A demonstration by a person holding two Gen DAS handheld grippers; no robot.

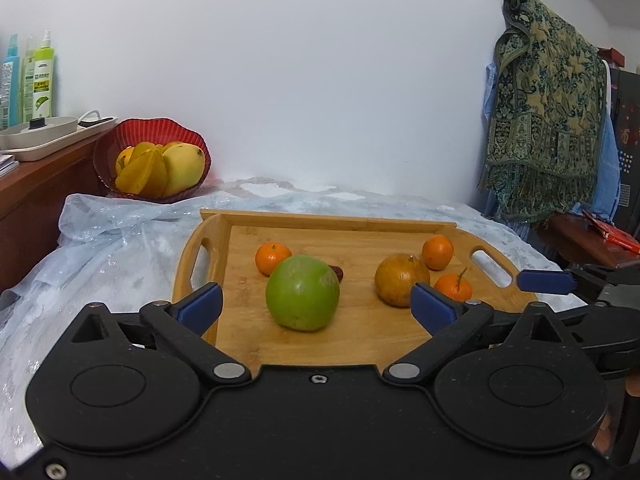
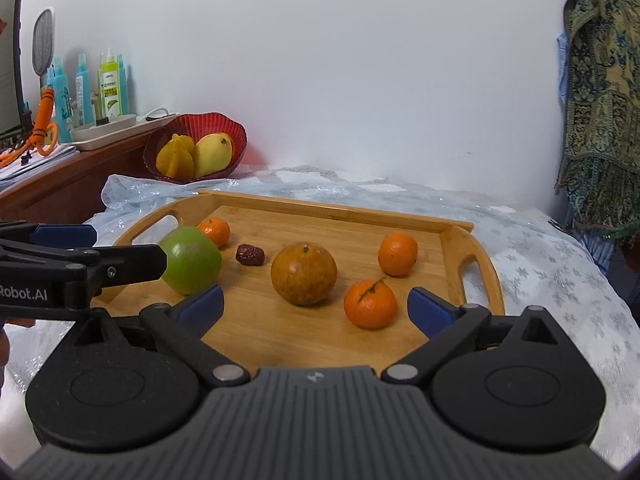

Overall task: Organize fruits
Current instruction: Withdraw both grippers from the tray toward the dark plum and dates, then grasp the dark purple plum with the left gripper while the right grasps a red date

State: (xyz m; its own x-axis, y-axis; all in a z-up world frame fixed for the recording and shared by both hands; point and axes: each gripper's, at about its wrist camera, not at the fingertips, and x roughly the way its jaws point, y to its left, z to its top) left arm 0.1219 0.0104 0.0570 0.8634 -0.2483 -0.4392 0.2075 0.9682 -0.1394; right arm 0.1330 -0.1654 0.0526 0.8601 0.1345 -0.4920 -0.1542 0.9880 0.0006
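A wooden tray (image 1: 360, 224) (image 2: 328, 206) holds a large green fruit (image 1: 303, 298) (image 2: 191, 260), a big dull orange (image 1: 401, 279) (image 2: 304, 273), three small tangerines (image 1: 272, 257) (image 1: 437, 252) (image 1: 454, 287), and a dark red date (image 2: 249, 255). My left gripper (image 1: 316, 306) is open just in front of the green fruit. My right gripper (image 2: 316, 306) is open and empty at the tray's near edge, facing the big orange and a stemmed tangerine (image 2: 370, 304). A red bowl (image 1: 154, 132) (image 2: 188, 130) at the back left holds a mango and starfruit.
The tray sits on a surface with a clear plastic cover (image 1: 120, 232). A wooden desk (image 1: 36, 184) with bottles and a white tray stands at the left. A patterned cloth (image 1: 548, 112) hangs at the right over a chair.
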